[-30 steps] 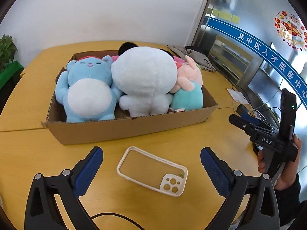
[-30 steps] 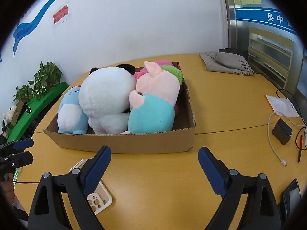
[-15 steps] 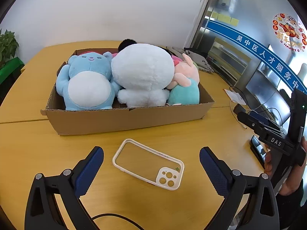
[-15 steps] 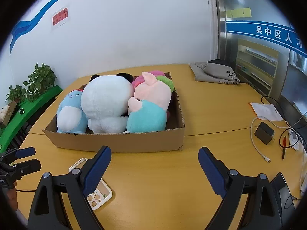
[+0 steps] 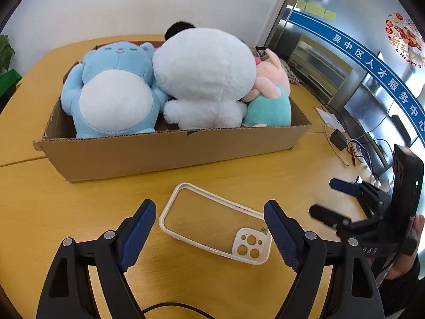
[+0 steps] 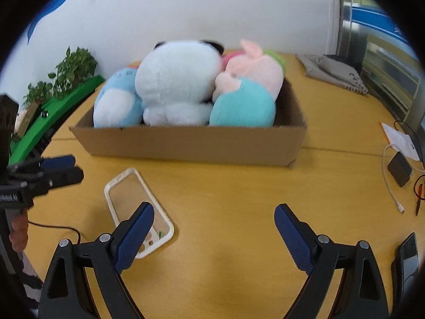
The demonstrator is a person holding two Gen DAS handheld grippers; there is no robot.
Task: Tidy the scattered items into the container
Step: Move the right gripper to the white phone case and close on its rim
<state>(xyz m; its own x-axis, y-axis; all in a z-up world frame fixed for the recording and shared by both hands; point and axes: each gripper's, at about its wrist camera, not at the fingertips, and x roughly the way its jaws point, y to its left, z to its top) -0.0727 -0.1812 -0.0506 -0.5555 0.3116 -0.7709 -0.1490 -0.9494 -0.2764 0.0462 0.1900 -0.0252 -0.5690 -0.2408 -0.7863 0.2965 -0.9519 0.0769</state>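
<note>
A clear phone case (image 5: 212, 226) with a white rim lies flat on the yellow table, in front of the cardboard box (image 5: 172, 154). The box holds a blue bear plush (image 5: 114, 98), a white panda plush (image 5: 204, 71) and a pink-and-teal pig plush (image 5: 268, 101). My left gripper (image 5: 208, 207) hangs low over the case with its jaws closing. The case lies between the fingers and the pads stand clear of its rim. My right gripper (image 6: 215, 207) is open over bare table, just right of the case (image 6: 132, 194). Its left finger hides the case's camera end.
A grey cloth pouch (image 6: 332, 71) lies at the back right. A black adapter (image 6: 399, 168) with a white cable, a paper (image 6: 401, 143) and a dark phone (image 6: 406, 252) sit along the right edge. Potted plants (image 6: 71, 71) stand beyond the table's left side.
Both grippers have come down closer to the table. The left fingers have narrowed around the phone case. The right gripper has swung left, so more of the case is in its view.
</note>
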